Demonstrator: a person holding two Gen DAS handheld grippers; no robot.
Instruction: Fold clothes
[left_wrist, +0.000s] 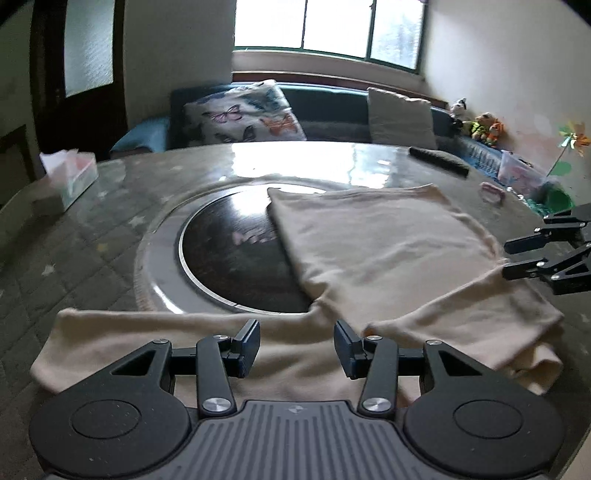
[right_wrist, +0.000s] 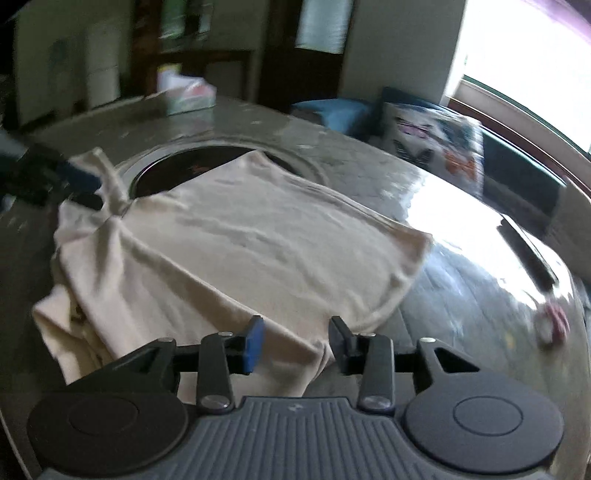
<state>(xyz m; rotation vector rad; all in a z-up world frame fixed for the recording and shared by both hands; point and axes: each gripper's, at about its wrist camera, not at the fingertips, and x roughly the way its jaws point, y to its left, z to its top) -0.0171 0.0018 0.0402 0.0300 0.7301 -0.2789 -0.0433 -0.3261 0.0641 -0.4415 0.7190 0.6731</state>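
A cream T-shirt (left_wrist: 388, 243) lies spread on the round table, partly over its dark centre disc; it also shows in the right wrist view (right_wrist: 240, 236). One sleeve (left_wrist: 147, 332) stretches left along the near edge; the other side is folded over at the right (left_wrist: 480, 317). My left gripper (left_wrist: 296, 347) is open, hovering over the shirt's near edge and holding nothing. My right gripper (right_wrist: 295, 341) is open above the shirt's side edge, empty. It appears at the right of the left wrist view (left_wrist: 517, 258). The left gripper shows blurred at the left of the right wrist view (right_wrist: 55, 181).
The round table (left_wrist: 92, 236) has a dark centre disc (left_wrist: 229, 251) inside a metal ring. A tissue box (left_wrist: 70, 173) stands far left, a dark remote-like bar (left_wrist: 439, 160) and a small pink object (left_wrist: 493, 192) far right. A sofa with cushions (left_wrist: 243, 114) is behind.
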